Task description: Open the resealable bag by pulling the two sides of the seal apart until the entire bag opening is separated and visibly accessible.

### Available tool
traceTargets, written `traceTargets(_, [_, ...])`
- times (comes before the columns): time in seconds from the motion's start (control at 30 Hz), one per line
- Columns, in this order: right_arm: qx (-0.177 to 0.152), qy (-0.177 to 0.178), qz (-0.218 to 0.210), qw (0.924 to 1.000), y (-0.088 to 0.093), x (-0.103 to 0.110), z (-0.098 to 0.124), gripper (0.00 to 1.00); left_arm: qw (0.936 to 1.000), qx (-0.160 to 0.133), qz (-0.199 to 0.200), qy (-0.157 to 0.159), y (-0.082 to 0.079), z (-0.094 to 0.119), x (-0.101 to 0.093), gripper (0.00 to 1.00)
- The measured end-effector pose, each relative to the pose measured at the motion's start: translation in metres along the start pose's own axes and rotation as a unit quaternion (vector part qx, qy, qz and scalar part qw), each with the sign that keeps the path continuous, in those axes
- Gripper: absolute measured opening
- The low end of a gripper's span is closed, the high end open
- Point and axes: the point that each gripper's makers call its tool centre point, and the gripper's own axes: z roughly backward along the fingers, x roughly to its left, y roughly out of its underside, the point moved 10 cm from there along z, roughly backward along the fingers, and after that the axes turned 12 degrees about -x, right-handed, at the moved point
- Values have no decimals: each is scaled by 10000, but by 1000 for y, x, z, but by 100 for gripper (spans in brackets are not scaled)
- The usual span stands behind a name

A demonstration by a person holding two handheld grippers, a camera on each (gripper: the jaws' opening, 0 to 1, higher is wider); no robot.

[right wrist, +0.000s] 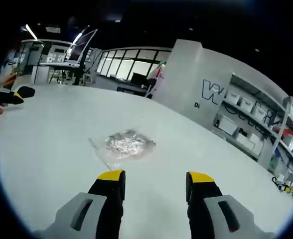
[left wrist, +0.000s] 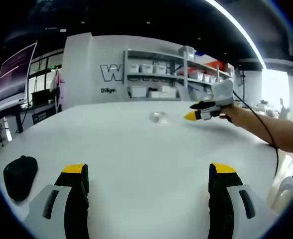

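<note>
Bag (right wrist: pixel 124 145), mid-frame ahead of the right gripper (right wrist: pixel 155 180), looks light, limp, slippery; take hold at its clear seal edge. Both grippers released, left gripper (left wrist: pixel 149 172) too

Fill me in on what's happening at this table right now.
A person holds a two-jaw gripper in each hand over a white table. The right gripper, jaws open, points at a clear resealable bag lying flat just ahead of it, not yet touching it. The left gripper is open too and farther from the bag, near a black object on the table. Nothing has been gripped, so the seal isn't yet being pulled.
</note>
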Motion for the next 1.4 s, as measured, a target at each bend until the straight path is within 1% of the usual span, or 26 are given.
traceTargets(0.13, [10, -30, 29, 10000, 0, -1, -9, 47, 10000, -5, 18, 9, 0, 0, 0, 100])
traceTargets(0.23, [88, 6, 50, 9999, 2, -3, -13, 47, 10000, -15, 27, 25, 0, 0, 1, 100])
traceTargets(0.53, [155, -6, 25, 9999, 6, -4, -22, 47, 10000, -1, 29, 32, 0, -1, 0, 100])
traceTargets(0.83, [182, -43, 62, 9998, 5, -1, -31, 47, 10000, -21, 54, 44, -1, -1, 1, 100])
traceTargets(1.07, [200, -113, 75, 9997, 3, 5, -37, 47, 9999, -34, 93, 65, -1, -1, 2, 100])
traceTargets(1.33, [163, -265, -5, 9995, -3, 17, -44, 47, 9999, -60, 125, 78, -1, 0, 3, 100])
traceTargets(1.4, [156, -303, 3, 9994, -2, 17, -49, 47, 9999, -62, 126, 80, -1, 0, 3, 100])
